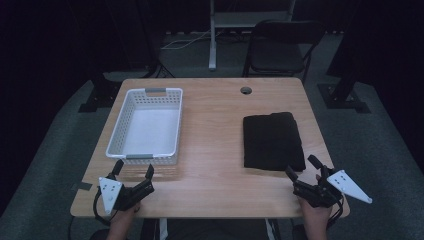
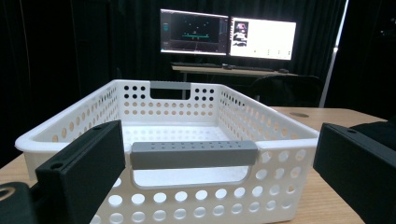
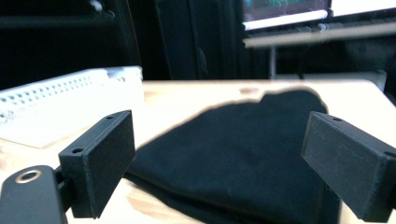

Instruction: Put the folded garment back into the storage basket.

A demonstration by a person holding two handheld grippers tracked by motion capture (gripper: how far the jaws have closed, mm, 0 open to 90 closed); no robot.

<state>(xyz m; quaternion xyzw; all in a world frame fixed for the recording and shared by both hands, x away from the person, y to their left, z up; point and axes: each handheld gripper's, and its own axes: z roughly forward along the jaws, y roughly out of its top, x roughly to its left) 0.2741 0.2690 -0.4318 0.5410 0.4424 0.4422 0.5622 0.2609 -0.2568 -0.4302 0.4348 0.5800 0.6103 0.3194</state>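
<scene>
A light wooden counter [image 1: 215, 150] carries a white perforated basket [image 1: 146, 125] with grey handles toward 10 o'clock and a folded black cloth [image 1: 273, 141] toward 3 o'clock, the two well apart with bare wood between them. The basket sits with its long sides running from near to far, and its inside looks bare in the high view. The left tongs [image 1: 134, 170] rest at 7 o'clock near the counter's front edge, held by the person's left hand [image 1: 122, 216], their jaws spread apart with nothing between them and pointing at the basket's near wall just beyond. In the left gripper view the left tongs [image 2: 219, 168] frame the basket [image 2: 187, 186] and its near grey handle [image 2: 194, 154] close ahead, with two lit monitors [image 2: 228, 36] on a desk far behind. The right tongs [image 1: 303, 167] sit at 5 o'clock, held by the right hand [image 1: 315, 217], jaws likewise apart and gripping nothing, their tips just beside the cloth's near edge. In the right gripper view the right tongs [image 3: 219, 163] open onto the black cloth [image 3: 243, 154], which lies flat on the wood between and beyond the jaws; whether a jaw touches it cannot be told. A dark folding chair [image 1: 280, 47] stands beyond the counter at 1 o'clock.
</scene>
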